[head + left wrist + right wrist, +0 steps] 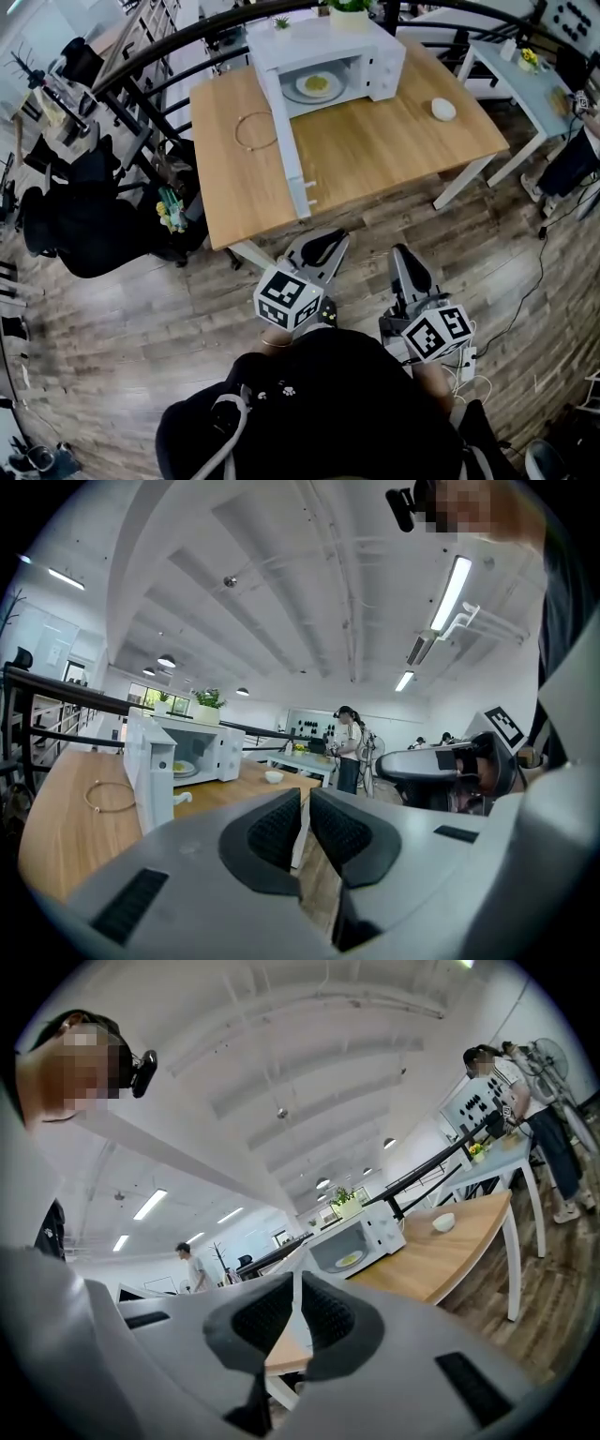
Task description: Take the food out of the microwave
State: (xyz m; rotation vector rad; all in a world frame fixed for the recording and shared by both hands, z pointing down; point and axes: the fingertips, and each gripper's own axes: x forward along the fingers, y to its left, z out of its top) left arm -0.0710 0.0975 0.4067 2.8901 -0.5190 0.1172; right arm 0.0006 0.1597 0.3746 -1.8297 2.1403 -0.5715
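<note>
1. Head view. A wooden table stands ahead of the person. A white microwave sits at its far edge with a potted plant on top. The microwave door is swung fully open and reaches across the table toward the near edge. A thin ring lies left of the door, and a small white bowl lies right of the microwave. The plate of yellow food sits inside the open cavity. The left gripper and right gripper are held over the wooden floor, short of the table's near edge and well apart from the plate.

2. Left gripper view. The jaws are clenched, pads all but touching, with nothing between them. The open door stands edge-on at left, nearer than the cavity. The plate shows beyond it, left of the jaw line and far off. A person stands by a pale table in the background.

3. Right gripper view. The jaws are clenched and empty. The microwave, with the plate visible inside, lies ahead, above and right of the jaw tips. The near table corner lies between them. The bowl is further right.
</note>
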